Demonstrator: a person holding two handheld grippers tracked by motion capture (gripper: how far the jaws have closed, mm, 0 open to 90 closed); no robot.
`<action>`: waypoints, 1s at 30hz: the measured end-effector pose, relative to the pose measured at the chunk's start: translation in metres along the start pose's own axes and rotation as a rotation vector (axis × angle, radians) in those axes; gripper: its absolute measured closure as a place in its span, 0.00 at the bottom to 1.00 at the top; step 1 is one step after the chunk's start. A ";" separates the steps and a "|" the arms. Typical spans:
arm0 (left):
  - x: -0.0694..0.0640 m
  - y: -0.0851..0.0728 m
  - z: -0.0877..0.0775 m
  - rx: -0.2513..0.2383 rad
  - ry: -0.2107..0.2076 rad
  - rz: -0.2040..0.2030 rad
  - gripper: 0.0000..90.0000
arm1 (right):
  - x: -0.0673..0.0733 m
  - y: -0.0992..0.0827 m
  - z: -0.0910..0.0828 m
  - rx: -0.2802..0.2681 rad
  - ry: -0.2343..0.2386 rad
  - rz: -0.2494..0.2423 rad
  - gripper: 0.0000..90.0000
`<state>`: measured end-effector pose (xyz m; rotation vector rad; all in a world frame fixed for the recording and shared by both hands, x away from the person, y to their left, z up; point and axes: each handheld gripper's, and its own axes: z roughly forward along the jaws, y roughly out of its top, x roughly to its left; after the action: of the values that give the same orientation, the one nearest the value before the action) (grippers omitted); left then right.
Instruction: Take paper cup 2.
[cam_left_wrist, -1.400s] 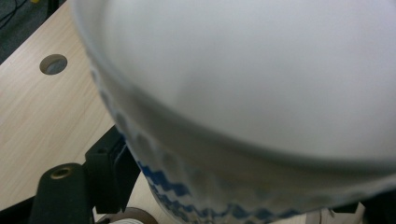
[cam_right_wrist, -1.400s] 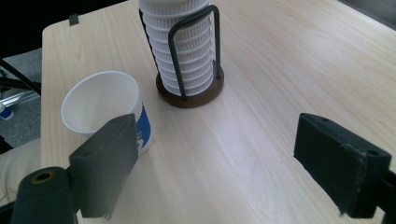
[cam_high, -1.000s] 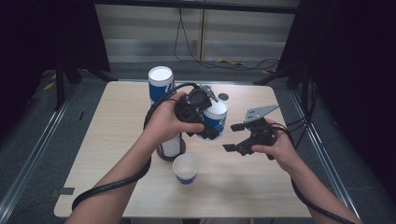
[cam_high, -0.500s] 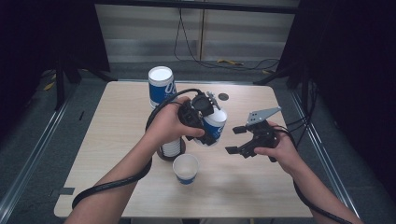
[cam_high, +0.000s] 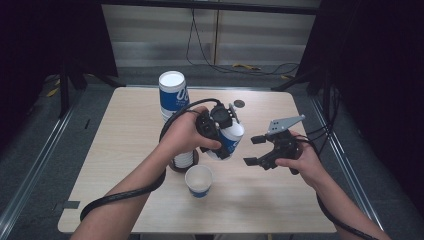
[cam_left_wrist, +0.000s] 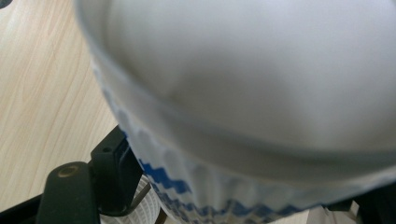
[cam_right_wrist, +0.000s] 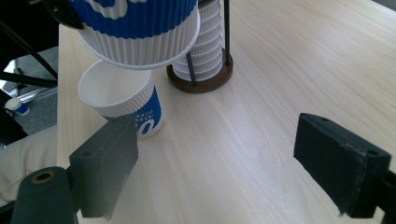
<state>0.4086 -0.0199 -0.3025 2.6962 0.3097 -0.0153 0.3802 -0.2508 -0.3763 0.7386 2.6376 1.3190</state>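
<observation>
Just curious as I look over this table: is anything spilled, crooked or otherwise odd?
Nothing is spilled. One paper cup is tipped on its side in the air, gripped by the left gripper, whose fingers have just closed on it. Another cup stands upright on the table.

You are working at a pale wooden table (cam_high: 125, 150) that is standing on a grey floor (cam_high: 30, 150). Dark curtains (cam_high: 50, 35) are hanging at both sides, leaving the edges in shadow. Behind the table a light slatted wall (cam_high: 160, 35) is catching the light, and black cables (cam_high: 200, 45) are trailing down it onto the floor. Metal rails (cam_high: 35, 165) are running along the floor beside the table.
</observation>
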 end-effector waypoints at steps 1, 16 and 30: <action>0.000 0.000 0.001 0.005 0.009 0.001 0.26 | 0.000 0.000 -0.001 -0.005 0.001 0.001 0.15; -0.004 0.010 0.012 0.127 0.018 0.045 0.26 | 0.001 0.008 -0.005 -0.019 0.005 -0.011 0.15; -0.003 0.012 0.021 0.177 0.013 0.068 0.26 | 0.004 0.016 -0.006 -0.021 0.010 -0.027 0.15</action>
<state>0.4088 -0.0402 -0.3163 2.8818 0.2303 -0.0049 0.3810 -0.2449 -0.3601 0.6926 2.6272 1.3452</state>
